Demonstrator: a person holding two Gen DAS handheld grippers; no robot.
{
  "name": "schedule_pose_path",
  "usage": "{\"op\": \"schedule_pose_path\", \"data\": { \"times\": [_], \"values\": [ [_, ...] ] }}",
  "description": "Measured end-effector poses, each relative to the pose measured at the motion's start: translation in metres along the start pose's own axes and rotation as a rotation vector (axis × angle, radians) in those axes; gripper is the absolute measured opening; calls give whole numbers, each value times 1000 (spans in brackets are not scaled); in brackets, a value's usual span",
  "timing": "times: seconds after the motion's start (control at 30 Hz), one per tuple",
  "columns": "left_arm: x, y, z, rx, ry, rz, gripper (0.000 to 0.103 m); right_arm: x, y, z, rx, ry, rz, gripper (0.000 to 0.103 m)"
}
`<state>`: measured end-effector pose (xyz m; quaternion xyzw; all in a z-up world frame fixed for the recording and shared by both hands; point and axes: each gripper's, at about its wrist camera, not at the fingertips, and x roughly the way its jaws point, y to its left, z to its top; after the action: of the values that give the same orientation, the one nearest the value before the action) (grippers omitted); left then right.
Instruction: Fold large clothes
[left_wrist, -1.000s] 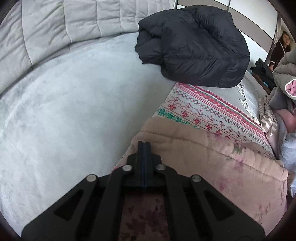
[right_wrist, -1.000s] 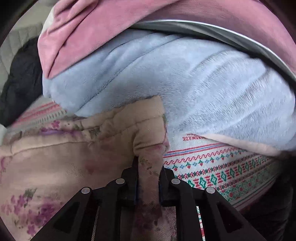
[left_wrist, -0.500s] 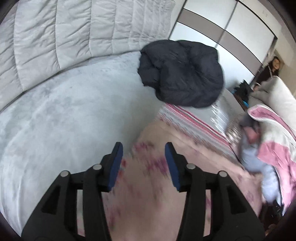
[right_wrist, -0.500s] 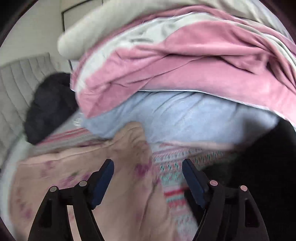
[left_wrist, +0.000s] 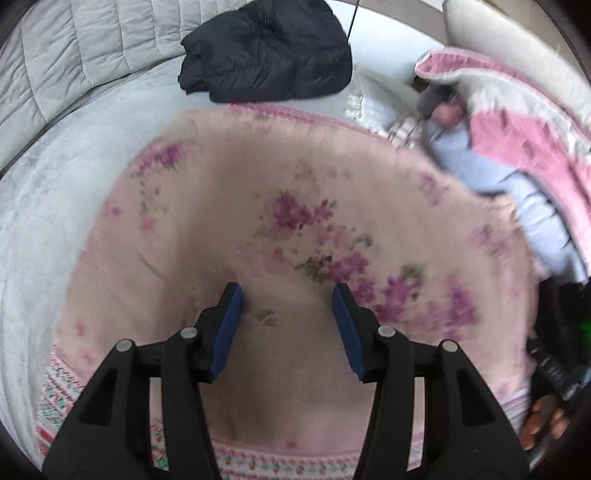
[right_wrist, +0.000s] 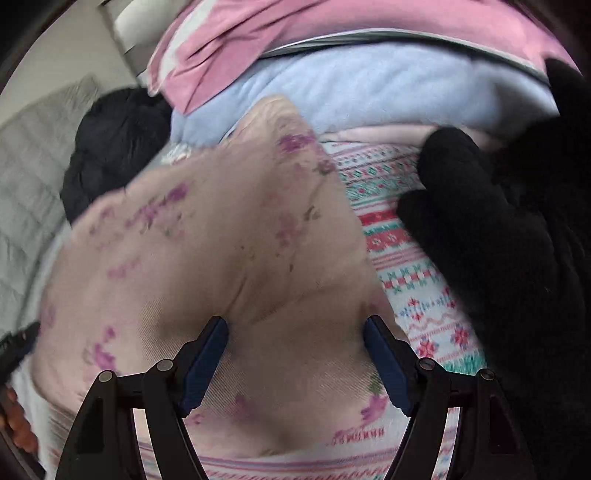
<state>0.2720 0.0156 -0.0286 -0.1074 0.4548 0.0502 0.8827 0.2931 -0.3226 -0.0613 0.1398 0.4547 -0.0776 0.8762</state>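
Note:
A pink garment with purple flowers (left_wrist: 295, 206) lies folded on a patterned knit blanket (left_wrist: 258, 469) on the grey bed. It also shows in the right wrist view (right_wrist: 221, 240), on the same blanket (right_wrist: 406, 266). My left gripper (left_wrist: 288, 314) is open and empty just above the garment's near part. My right gripper (right_wrist: 295, 350) is open and empty above the garment's near right part.
A black puffer jacket (left_wrist: 266, 51) lies at the far side of the grey bed (left_wrist: 55, 192). A pile of pink, pale blue and cream clothes (left_wrist: 517, 147) is heaped at the right. A black garment (right_wrist: 498, 240) lies on the blanket's right side.
Both grippers were shut on the pink garment's far edge a second ago. They opened, let it go, and drew back and up over the folded garment.

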Motion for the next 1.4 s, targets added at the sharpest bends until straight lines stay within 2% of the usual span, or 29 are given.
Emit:
{"op": "schedule_pose_path", "data": {
  "times": [0.13, 0.23, 0.37, 0.43, 0.53, 0.63, 0.7, 0.77, 0.83, 1.0, 1.4],
  "values": [
    [11, -9, -9, 107, -87, 61, 55, 23, -9, 3, 39, 32, 27, 80],
    [4, -6, -4, 59, -78, 42, 55, 11, -21, 1, 110, 29, 63, 81],
    [-9, -4, -1, 27, -66, 10, 55, -29, -25, -4, 117, 21, 78, 82],
    [-16, -5, -1, 6, -65, -17, 55, -52, -36, -13, 185, 32, 156, 82],
    [-34, -23, -9, 20, -86, -119, 55, -60, -56, -40, 331, 115, 287, 82],
    [-43, -57, -22, 116, -88, -181, 56, -43, -68, -70, 447, 219, 406, 82],
    [-36, -78, -32, 189, -76, -160, 56, -25, -73, -80, 537, 255, 491, 82],
    [-27, -90, -40, 234, -103, -98, 60, -13, -73, -83, 575, 241, 508, 82],
    [-18, -93, -42, 255, -108, -84, 61, -6, -71, -86, 576, 221, 503, 82],
    [-12, -81, -30, 196, -59, -150, 64, 1, -58, -80, 563, 172, 564, 82],
    [-9, -83, -31, 210, -47, -141, 64, 21, -45, -62, 579, 71, 585, 84]
  ]
}}
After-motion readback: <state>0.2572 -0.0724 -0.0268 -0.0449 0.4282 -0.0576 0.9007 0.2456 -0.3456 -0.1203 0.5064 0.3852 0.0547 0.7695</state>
